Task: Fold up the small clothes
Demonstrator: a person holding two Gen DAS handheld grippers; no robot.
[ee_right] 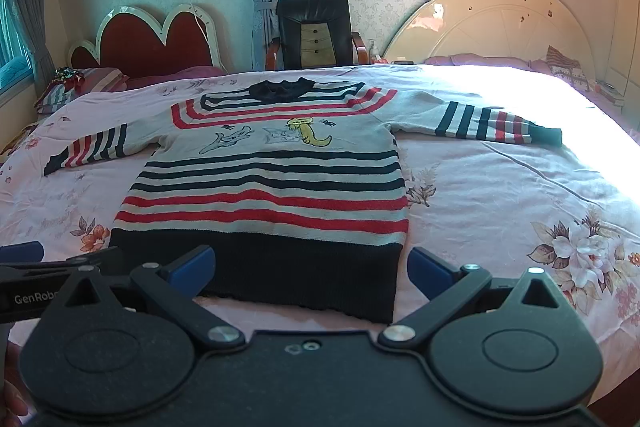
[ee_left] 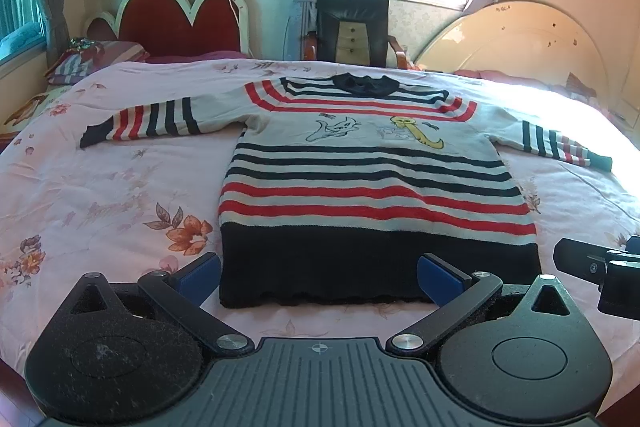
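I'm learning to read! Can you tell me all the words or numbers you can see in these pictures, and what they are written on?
"GenRobo", cut off at the picture's edge: on the black body of the left gripper, seen in the right wrist view.
The striped sweater has cartoon animal drawings on its chest; no letters there can be read.
No other words or numbers are readable.

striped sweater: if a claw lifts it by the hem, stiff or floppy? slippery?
Likely floppy: the striped sweater is soft knit lying flat on the bedspread, so it should drape and its spread sleeves trail. Probably not slippery: the ribbed hem looks grippy. Probably light.
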